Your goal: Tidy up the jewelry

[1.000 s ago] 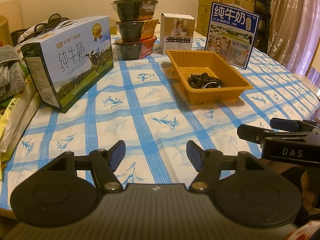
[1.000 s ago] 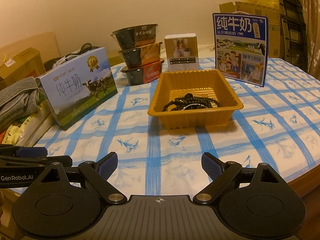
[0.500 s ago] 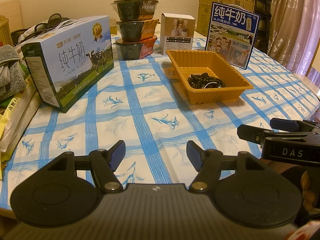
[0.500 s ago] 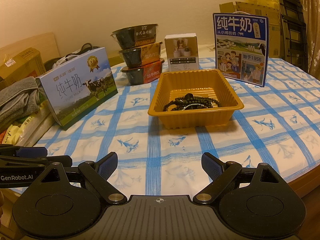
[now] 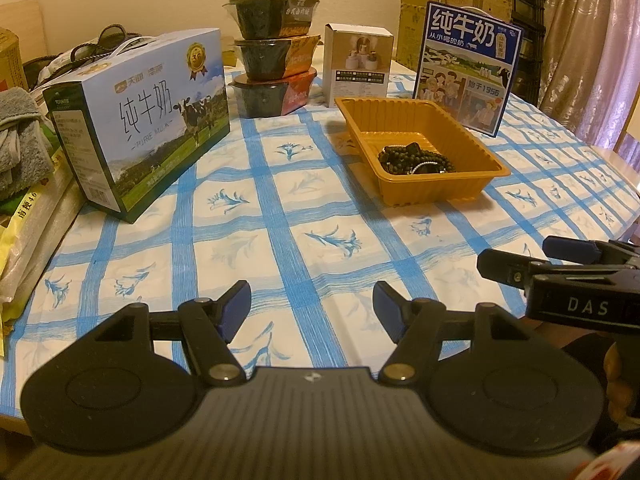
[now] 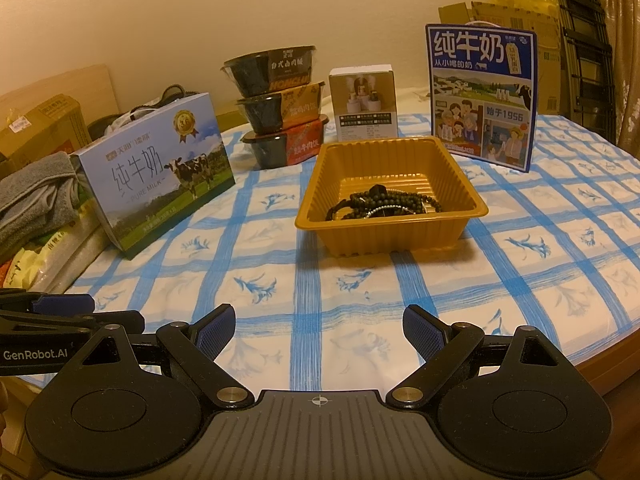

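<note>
An orange plastic tray [image 5: 468, 190] [image 6: 472, 212] sits on the blue-checked tablecloth. A heap of dark bead bracelets [image 5: 416, 159] [image 6: 384, 204] lies inside it. My left gripper [image 5: 312, 308] hovers open over the near cloth, well short of the tray, with nothing between its fingers. My right gripper [image 6: 318, 330] is also open and empty, near the table's front edge and facing the tray. In the left wrist view the right gripper [image 5: 516, 264] shows at the right edge.
A milk carton box [image 5: 140, 120] [image 6: 156, 168] stands at the left, beside folded grey cloth [image 6: 32, 196]. Three stacked black food bowls [image 6: 280, 108], a small white box [image 6: 366, 104] and an upright blue milk box [image 6: 482, 96] stand behind the tray.
</note>
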`<state>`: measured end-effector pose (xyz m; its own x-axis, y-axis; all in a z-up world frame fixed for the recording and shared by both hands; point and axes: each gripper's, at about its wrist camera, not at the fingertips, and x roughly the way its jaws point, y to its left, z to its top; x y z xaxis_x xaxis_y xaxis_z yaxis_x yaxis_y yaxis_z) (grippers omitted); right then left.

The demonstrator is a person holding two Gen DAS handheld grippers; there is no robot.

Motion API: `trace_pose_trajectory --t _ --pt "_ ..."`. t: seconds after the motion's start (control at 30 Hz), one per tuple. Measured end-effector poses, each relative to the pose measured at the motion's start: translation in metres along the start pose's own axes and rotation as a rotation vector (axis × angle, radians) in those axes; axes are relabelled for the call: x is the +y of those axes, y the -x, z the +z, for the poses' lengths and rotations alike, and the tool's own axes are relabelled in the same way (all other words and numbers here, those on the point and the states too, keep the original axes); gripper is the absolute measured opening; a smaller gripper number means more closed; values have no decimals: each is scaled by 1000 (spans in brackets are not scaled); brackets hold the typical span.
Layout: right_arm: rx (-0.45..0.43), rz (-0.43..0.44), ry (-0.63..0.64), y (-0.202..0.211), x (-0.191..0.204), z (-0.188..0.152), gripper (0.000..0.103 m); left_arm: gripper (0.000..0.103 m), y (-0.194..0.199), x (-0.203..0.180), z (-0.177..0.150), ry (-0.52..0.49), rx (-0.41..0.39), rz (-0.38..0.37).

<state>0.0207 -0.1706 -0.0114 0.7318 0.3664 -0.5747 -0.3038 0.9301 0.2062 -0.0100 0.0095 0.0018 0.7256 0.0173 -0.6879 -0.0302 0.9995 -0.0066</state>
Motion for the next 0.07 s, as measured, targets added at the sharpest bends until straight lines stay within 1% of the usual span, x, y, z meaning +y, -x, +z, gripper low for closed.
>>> trace_pose_trajectory --t 0.07 --pt "1 -2 1 -1 0 -1 90 69 -2 1 -1 4 6 1"
